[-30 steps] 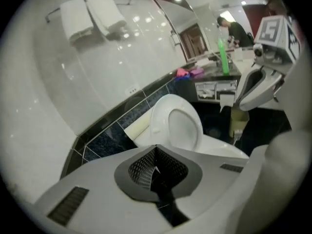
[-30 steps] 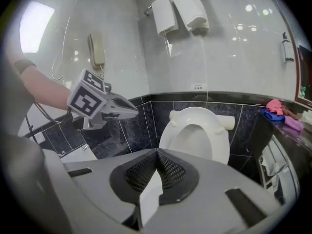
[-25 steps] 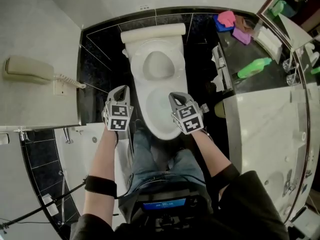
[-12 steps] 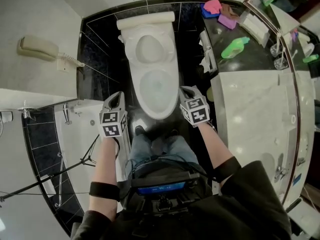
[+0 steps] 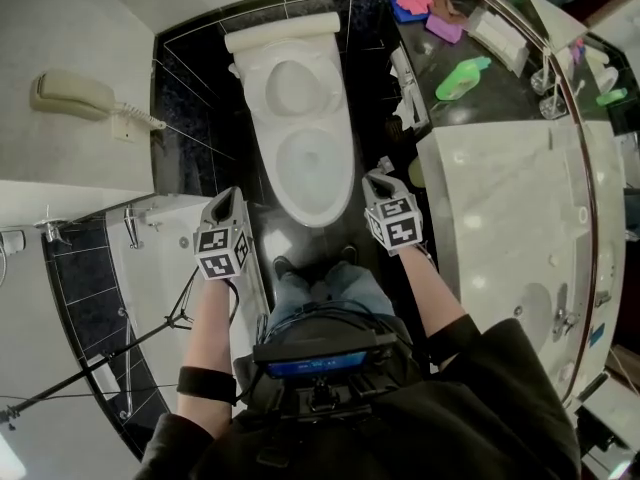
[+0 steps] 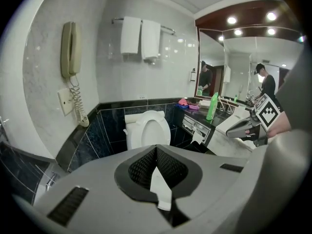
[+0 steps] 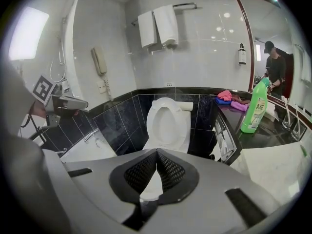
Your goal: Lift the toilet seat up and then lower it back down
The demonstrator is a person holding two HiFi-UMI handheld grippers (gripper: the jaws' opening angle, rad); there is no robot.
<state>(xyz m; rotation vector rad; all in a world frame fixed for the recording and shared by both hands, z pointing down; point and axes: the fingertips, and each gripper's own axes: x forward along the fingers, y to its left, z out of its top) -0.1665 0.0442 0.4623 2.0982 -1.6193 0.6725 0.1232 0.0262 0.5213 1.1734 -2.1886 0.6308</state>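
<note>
The white toilet (image 5: 305,168) stands against the black tiled wall in the head view, its lid (image 5: 292,83) upright against the tank. The seat seems to lie flat on the bowl. My left gripper (image 5: 228,198) hangs to the left of the bowl's front, shut and empty, apart from the toilet. My right gripper (image 5: 377,178) hangs to the right of the bowl's front, also shut with nothing in it. In the left gripper view the shut gripper (image 6: 156,149) points at the toilet (image 6: 146,130). In the right gripper view the shut gripper (image 7: 156,152) faces the upright lid (image 7: 168,121).
A wall phone (image 5: 70,96) hangs at the left above a white tub edge (image 5: 165,258). The marble counter (image 5: 500,218) fills the right, with a green bottle (image 5: 462,78) and pink cloths (image 5: 415,0) on a black ledge. The person's feet (image 5: 315,268) stand before the bowl.
Both grippers have drawn back from the sides of the bowl toward the person and now hang near its front. The toilet looks the same.
</note>
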